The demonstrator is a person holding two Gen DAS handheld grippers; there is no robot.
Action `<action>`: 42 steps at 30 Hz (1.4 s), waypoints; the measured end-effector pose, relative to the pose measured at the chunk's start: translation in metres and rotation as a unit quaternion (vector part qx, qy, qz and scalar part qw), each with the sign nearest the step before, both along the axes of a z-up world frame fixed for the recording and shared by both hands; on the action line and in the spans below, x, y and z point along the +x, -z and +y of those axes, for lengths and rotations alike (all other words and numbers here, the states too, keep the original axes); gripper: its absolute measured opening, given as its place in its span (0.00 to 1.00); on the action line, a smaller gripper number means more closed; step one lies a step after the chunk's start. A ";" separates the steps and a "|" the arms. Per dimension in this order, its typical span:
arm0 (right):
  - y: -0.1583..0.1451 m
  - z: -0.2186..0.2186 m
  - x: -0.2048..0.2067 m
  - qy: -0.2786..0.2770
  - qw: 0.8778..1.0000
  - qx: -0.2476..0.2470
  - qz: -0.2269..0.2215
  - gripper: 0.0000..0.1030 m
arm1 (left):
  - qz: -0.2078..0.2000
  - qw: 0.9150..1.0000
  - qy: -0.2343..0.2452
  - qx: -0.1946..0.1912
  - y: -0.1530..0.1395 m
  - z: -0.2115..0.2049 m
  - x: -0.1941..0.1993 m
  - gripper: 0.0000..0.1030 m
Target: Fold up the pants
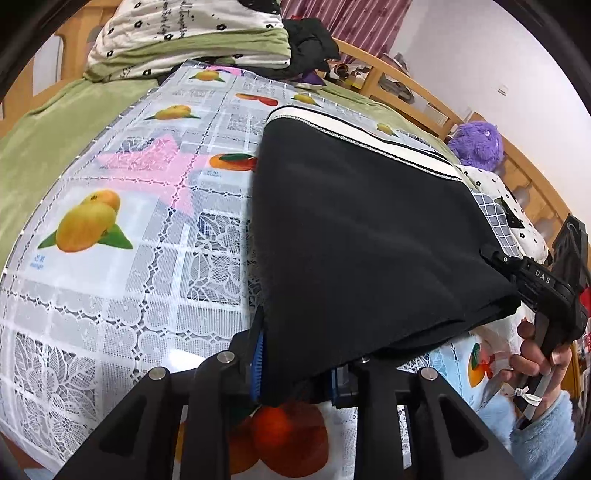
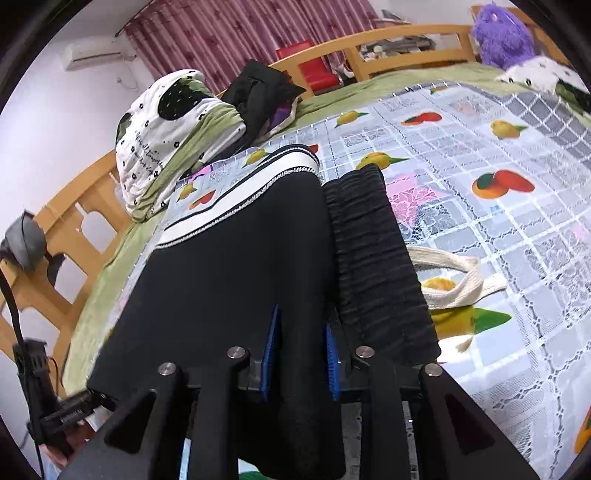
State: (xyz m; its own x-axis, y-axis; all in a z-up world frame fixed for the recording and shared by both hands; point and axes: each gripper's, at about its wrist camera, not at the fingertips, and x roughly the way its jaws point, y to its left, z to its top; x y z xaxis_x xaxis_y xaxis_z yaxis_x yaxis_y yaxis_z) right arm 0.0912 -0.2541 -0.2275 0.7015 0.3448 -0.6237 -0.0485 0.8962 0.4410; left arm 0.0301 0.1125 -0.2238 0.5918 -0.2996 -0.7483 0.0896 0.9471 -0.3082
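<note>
Right wrist view: both claws [image 2: 300, 363] [image 1: 297, 365] clamp pants [image 2: 229, 266], white cuffs farthest.

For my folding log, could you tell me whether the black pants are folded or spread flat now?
Folded, partly: the black pants lie doubled, white-trimmed hem beside the ribbed waistband. Both tongs, left and right, grip the near edge.

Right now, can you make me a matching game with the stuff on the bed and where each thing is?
Things:
1. black pants
2. purple plush toy
3. cream drawstring
4. folded quilt

Places:
A. by the wooden bed rail at the far edge
B. lying on the fruit tablecloth beside the waistband
C. pinched in both grippers
D. piled next to dark clothes at the bed's end

Pairs: 1-C, 2-A, 3-B, 4-D
</note>
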 end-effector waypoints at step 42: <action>-0.028 0.036 0.142 -0.059 0.986 -0.149 0.043 0.60 | -0.045 0.996 -0.026 0.067 -0.067 0.010 0.084 0.45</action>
State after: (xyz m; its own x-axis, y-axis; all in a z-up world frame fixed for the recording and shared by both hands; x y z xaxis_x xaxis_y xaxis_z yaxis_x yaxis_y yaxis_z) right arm 0.2327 -0.2177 -0.1993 0.6080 0.2143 -0.7645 -0.1349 0.9768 0.1664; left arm 0.1144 0.1225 -0.1564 0.6711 -0.1673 -0.7223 0.0607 0.9833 -0.1713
